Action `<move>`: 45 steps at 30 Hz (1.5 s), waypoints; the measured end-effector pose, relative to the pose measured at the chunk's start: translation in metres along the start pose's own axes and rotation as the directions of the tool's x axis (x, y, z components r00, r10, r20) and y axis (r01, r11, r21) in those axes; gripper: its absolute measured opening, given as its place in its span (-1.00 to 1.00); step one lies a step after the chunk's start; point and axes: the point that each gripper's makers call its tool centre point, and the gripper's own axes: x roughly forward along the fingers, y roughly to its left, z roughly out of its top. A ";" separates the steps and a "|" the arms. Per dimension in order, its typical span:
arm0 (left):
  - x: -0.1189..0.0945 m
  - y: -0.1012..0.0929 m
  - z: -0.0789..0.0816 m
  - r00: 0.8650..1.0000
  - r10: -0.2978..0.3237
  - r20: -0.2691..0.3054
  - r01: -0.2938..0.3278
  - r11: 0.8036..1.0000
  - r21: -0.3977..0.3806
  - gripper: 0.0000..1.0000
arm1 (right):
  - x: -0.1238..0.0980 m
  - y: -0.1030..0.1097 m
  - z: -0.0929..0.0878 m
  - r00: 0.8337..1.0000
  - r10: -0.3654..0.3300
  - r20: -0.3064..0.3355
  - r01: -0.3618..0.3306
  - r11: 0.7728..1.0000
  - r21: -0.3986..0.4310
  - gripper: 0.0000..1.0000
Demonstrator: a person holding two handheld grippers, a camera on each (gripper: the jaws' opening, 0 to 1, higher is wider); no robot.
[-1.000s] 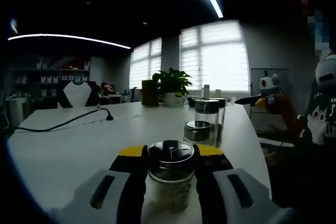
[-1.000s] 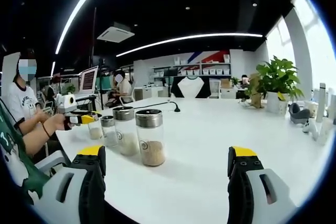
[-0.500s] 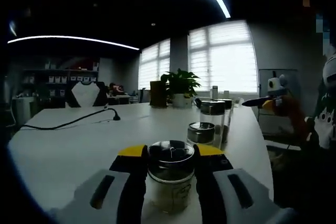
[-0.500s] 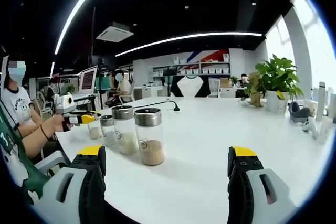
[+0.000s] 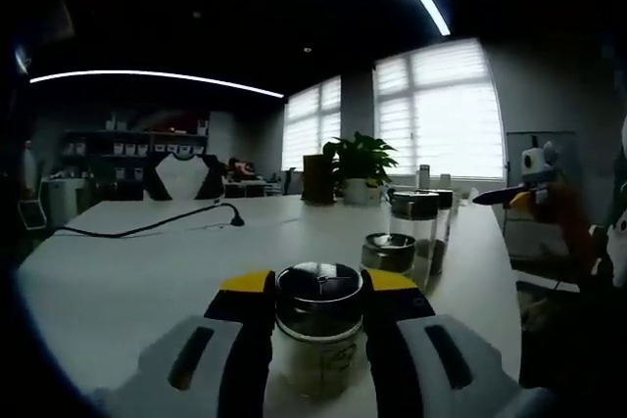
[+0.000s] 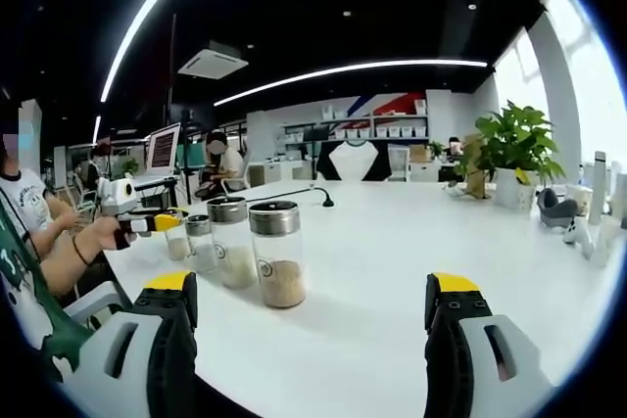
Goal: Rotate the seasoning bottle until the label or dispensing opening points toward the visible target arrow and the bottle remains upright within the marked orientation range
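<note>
In the left gripper view, a small glass seasoning bottle (image 5: 318, 325) with a shiny metal lid stands upright between my left gripper's yellow-tipped jaws. My left gripper (image 5: 318, 291) is shut on it. No label or arrow can be made out there. In the right gripper view, my right gripper (image 6: 312, 302) is open above the white table (image 6: 392, 271), nothing between its jaws. At the far left of that view, the left gripper (image 6: 168, 224) holds the same small bottle (image 6: 177, 243), at the end of a row of bottles.
Three more bottles stand in a row: a tall one (image 6: 277, 256) with beige grains, another tall one (image 6: 230, 242) and a short one (image 6: 201, 242). They also appear as short bottle (image 5: 389, 254) and tall bottle (image 5: 415, 227). A black cable (image 5: 147, 230) crosses the table; a potted plant (image 6: 514, 159) stands behind.
The left gripper view has swung, so the background and the other bottles have slid to the right; the gripped bottle stays between the jaws. The right gripper view is almost unchanged.
</note>
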 end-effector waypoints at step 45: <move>0.004 0.000 -0.002 0.996 0.089 0.022 -0.088 0.996 -0.023 -0.27 | 0.003 0.005 -0.002 1.000 0.019 -0.006 -0.019 1.000 0.004 0.98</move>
